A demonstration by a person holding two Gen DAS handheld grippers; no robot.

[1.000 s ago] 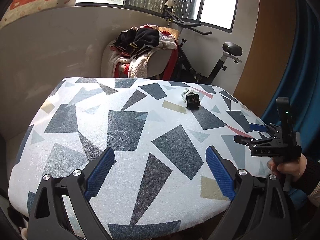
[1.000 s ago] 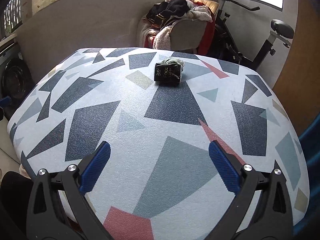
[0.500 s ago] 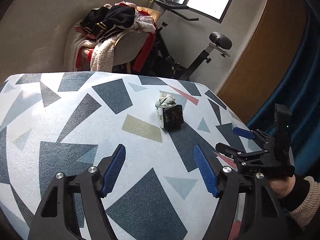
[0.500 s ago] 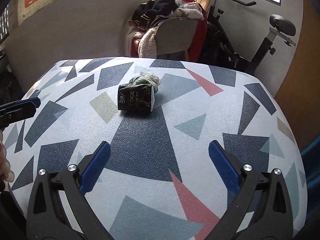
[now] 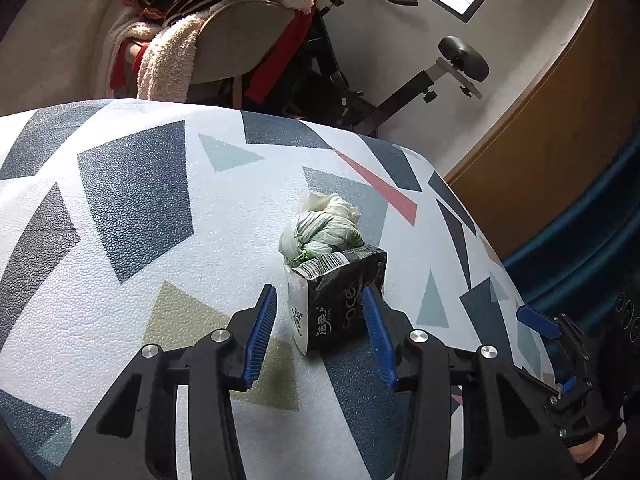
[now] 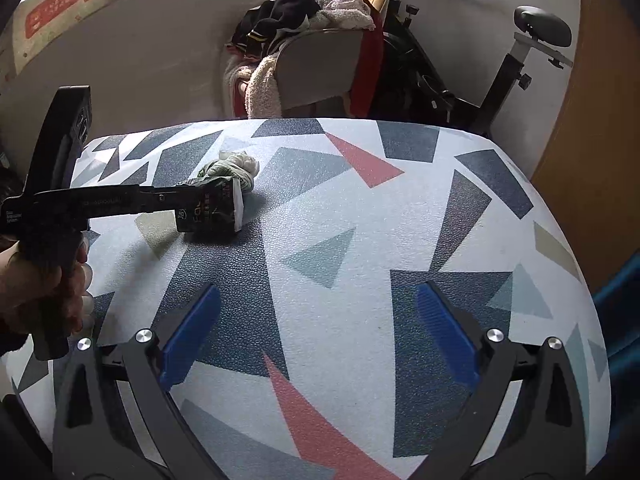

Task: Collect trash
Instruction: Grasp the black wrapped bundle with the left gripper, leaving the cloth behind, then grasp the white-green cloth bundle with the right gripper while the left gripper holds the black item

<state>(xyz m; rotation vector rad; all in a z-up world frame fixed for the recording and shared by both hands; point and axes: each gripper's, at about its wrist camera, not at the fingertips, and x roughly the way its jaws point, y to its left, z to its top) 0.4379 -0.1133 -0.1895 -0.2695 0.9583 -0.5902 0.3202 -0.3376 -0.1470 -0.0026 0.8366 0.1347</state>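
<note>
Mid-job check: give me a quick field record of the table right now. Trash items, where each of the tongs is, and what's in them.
surface: table with a geometric-patterned cover
trash 1: black tissue pack, lying on the table
trash 2: crumpled plastic bag, touching the pack's far side
left tongs: closing around the tissue pack; a gap shows at the left pad, not yet clamped
right tongs: open, nothing between them, over bare table nearer the camera than the trash
background: chair piled with clothes, exercise bike

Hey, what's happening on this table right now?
A person is clearing trash off the patterned tablecloth. The left claw is closing around a black tissue packet, with a crumpled pale plastic bag right behind it. The right claw hangs open and empty above the cloth.
</note>
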